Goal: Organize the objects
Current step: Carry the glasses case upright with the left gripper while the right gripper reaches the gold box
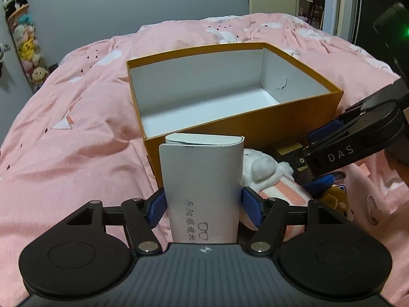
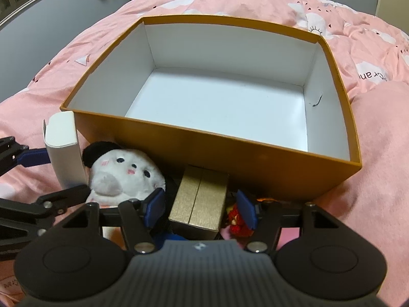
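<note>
An orange box (image 1: pixel 255 125) (image 2: pixel 230 153) with a bare white inside lies on the pink bed. Against its near left corner a white glasses case (image 1: pixel 202 179) (image 2: pixel 64 143) stands upright. My left gripper (image 1: pixel 203 202) (image 2: pixel 51 176) is open around the case, its blue pads close beside the two sides. A gold box (image 2: pixel 198 199) lies in front of the orange box. My right gripper (image 2: pixel 200 207) (image 1: pixel 329 158) is open around it, with a gap on each side. A white plush (image 2: pixel 122 171) (image 1: pixel 260 168) lies between case and gold box.
A small red toy (image 2: pixel 236 220) lies by the right pad, and a brownish toy (image 1: pixel 332 199) is under the right gripper. The pink duvet (image 1: pixel 76 128) spreads all round. Plush toys (image 1: pixel 25 43) hang on the far left wall. A doorway (image 1: pixel 311 2) is behind the bed.
</note>
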{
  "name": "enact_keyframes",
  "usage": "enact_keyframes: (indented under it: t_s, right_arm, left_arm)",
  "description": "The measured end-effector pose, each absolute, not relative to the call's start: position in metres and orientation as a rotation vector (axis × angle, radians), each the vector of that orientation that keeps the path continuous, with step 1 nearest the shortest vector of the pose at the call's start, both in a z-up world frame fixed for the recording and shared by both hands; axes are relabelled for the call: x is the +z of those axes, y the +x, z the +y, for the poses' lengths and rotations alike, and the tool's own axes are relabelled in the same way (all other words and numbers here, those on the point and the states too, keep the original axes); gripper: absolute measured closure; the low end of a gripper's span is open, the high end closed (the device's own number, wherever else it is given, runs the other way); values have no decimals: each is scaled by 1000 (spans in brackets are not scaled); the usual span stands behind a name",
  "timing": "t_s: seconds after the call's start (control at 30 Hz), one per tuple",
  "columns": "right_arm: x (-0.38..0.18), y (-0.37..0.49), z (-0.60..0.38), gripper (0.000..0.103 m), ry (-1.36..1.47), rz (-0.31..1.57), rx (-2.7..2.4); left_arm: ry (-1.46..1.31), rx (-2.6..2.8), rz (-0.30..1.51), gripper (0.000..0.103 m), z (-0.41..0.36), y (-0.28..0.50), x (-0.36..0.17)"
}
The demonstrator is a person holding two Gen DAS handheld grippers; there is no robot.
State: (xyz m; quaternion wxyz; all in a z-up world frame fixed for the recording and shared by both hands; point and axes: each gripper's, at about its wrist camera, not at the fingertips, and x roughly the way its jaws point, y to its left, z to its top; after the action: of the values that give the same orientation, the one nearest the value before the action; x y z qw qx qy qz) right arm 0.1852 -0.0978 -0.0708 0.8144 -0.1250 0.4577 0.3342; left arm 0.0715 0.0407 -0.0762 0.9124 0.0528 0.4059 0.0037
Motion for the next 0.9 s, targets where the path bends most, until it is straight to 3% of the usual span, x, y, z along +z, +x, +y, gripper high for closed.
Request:
enact_keyframes:
  t_s: [0.27, 0.37, 0.43, 0.5, 0.63, 0.67, 0.73, 0.9]
  right_arm:
    - [-72, 184, -99, 40, -269, 965, 714]
    - [-69, 182, -101, 64, -253, 959, 738]
    - [-66, 179, -103, 86, -236, 954, 757]
    - [-62, 175, -103, 94, -244, 934, 762]
    - [-59, 173, -103, 88, -278, 918, 735]
    - [-59, 176, -104, 70, -263, 931, 722]
    - [-58, 180, -108, 48, -227, 947, 716]
    - [-56, 180, -111, 48, -221, 950, 722]
  left_arm:
    - [51, -16, 839, 32, 49, 70, -78]
    - [57, -14, 815, 32, 48, 61, -73]
    - [59, -7, 797, 32, 46, 55, -68]
    - [50, 2, 779, 32, 47, 49, -62]
    - [42, 7, 784, 32, 49, 48, -59]
    - [45, 5, 789, 32, 48, 49, -59]
    - [57, -8, 800, 32, 46, 54, -62]
    - [46, -93, 863, 29, 56, 69, -71]
